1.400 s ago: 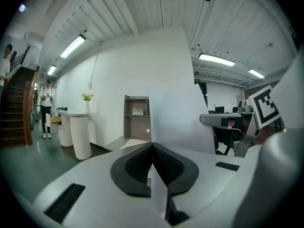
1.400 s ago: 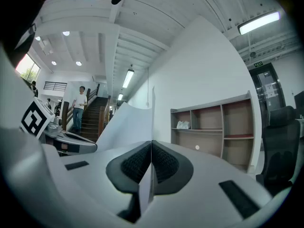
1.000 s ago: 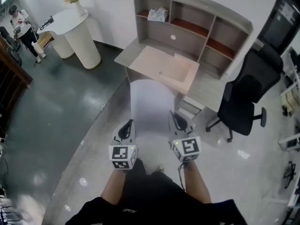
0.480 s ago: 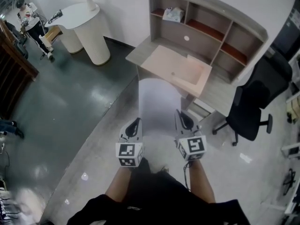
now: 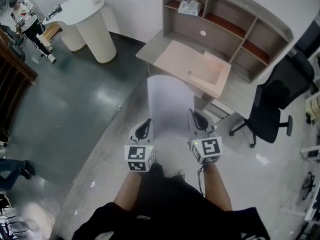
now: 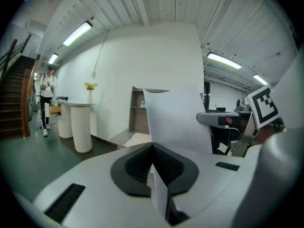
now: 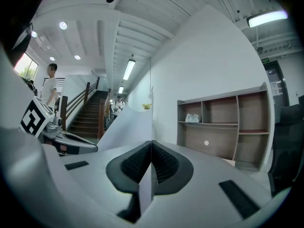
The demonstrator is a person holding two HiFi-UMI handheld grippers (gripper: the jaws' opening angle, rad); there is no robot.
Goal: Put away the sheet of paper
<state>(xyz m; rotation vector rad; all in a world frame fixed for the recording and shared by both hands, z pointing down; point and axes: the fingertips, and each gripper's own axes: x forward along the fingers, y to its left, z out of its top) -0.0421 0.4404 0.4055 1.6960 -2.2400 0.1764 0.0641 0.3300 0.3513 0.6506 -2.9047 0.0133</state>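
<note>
A white sheet of paper (image 5: 170, 104) hangs flat in the air between my two grippers, stretching toward the desk. My left gripper (image 5: 146, 126) is shut on the sheet's near left corner, and my right gripper (image 5: 196, 119) is shut on its near right corner. In the left gripper view the paper (image 6: 175, 120) rises from the closed jaws and curves right. In the right gripper view the paper (image 7: 135, 122) runs edge-on out of the closed jaws and spreads left. The grey desk (image 5: 155, 49) with a pink mat (image 5: 192, 66) and a shelf hutch (image 5: 227, 21) lies ahead.
A black office chair (image 5: 272, 101) stands right of the desk. A white round pedestal table (image 5: 92, 21) with a vase stands at the far left. A person (image 5: 25, 19) is near the top left corner, beside a dark stair rail (image 5: 12, 79). An open drawer unit (image 5: 220, 109) sits under the desk.
Both grippers and the sheet have moved forward toward the desk, which now sits closer and lower in the head view. Both grips are unchanged.
</note>
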